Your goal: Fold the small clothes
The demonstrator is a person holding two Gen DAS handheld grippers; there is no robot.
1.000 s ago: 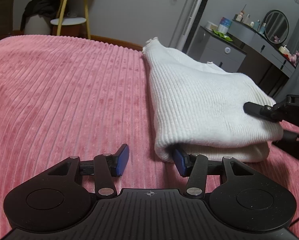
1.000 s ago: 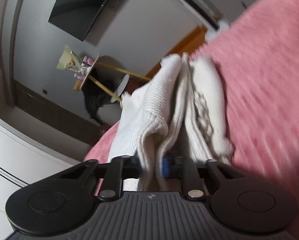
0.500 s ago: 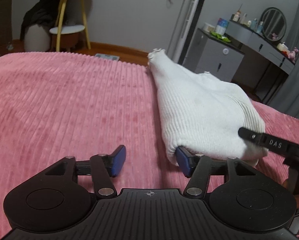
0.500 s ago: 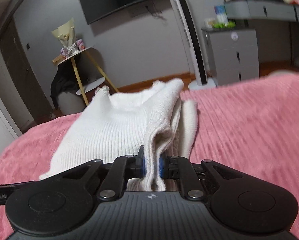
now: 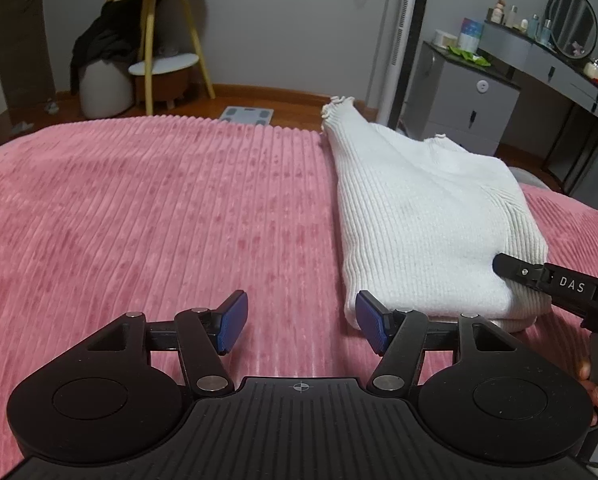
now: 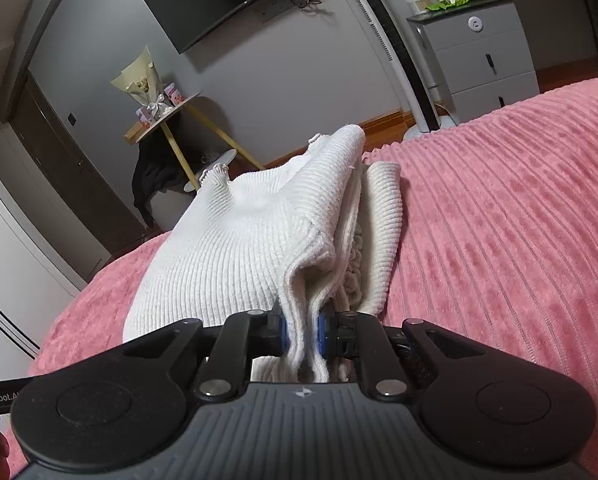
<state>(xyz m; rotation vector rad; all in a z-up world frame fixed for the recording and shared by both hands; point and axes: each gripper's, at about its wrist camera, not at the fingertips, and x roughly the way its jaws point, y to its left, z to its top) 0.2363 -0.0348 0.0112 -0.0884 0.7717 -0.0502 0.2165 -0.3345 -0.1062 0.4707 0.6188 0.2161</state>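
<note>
Left gripper body: I see a black ribbed housing, a small white crosshair mark at its centre edge, and two round black discs at the sides.
Left gripper linkages: black arms with silver screw heads at the pivots.
Left gripper pads: blue and finely textured.
Right gripper body: I note a dark grey ribbed housing with a small white logo, flanked by two round discs.
Right gripper linkages: black, silver screws at each pivot; blue pads.
Right gripper markings: white letters "DAS" on its side in the left wrist view.
Cable: thin and black, at the lower right edge of the left wrist view.
</note>
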